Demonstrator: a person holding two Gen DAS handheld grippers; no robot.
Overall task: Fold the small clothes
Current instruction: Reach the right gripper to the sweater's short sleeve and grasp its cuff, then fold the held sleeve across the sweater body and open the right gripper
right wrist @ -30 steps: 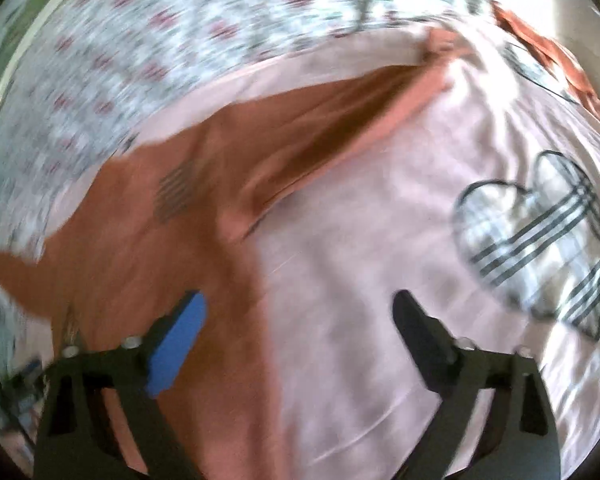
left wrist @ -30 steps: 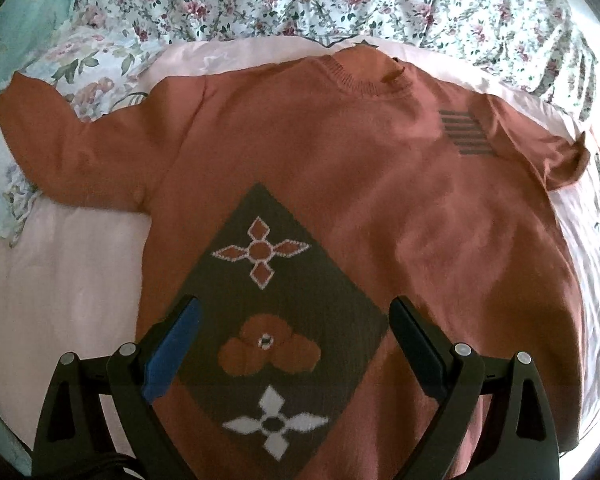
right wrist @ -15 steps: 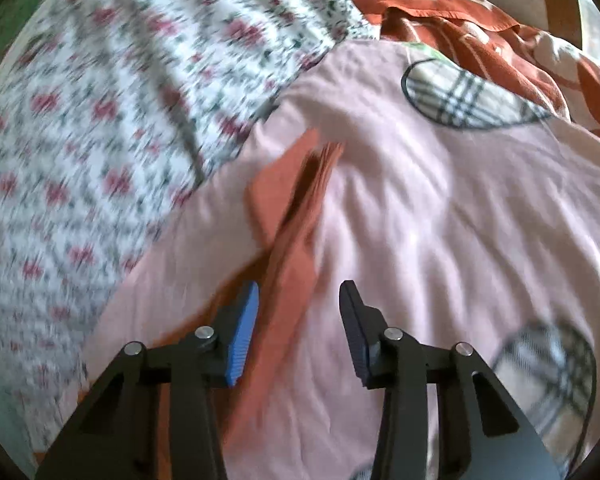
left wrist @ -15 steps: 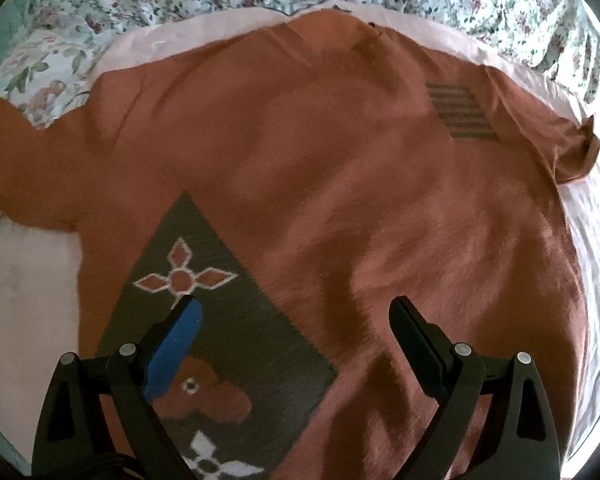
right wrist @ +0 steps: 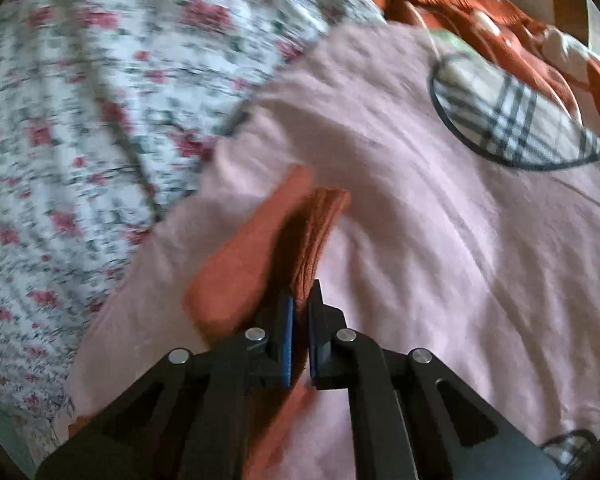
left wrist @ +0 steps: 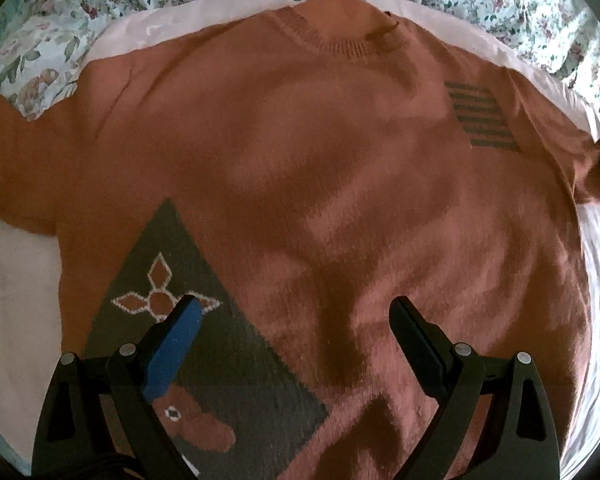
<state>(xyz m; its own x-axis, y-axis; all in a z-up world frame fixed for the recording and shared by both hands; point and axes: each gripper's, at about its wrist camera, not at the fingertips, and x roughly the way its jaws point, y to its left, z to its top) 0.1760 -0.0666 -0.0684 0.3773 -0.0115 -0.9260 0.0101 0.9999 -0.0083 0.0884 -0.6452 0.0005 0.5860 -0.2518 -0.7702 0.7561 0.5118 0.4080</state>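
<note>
A rust-orange knit sweater [left wrist: 320,168] lies flat, front up, on a pink sheet. It has a grey diamond panel with flower motifs [left wrist: 204,320] and a grey striped patch [left wrist: 480,116]. My left gripper [left wrist: 296,312] is open and empty, hovering over the sweater's lower body. My right gripper [right wrist: 302,300] is shut on the sweater's sleeve [right wrist: 300,232] near its cuff, and the cuff end sticks out past the fingertips. That sleeve end also shows in the left wrist view [left wrist: 596,168] at the far right.
A floral quilt [left wrist: 460,0] borders the pink sheet [left wrist: 20,280] at the back; it also shows in the right wrist view [right wrist: 80,120]. The pink sheet [right wrist: 460,260] has plaid heart prints [right wrist: 508,120]. An orange patterned cloth [right wrist: 500,24] lies bunched at the far right corner.
My right gripper swung to the sleeve end, closed from wide open and now clamps the sleeve. My left gripper moved forward over the sweater and stayed open.
</note>
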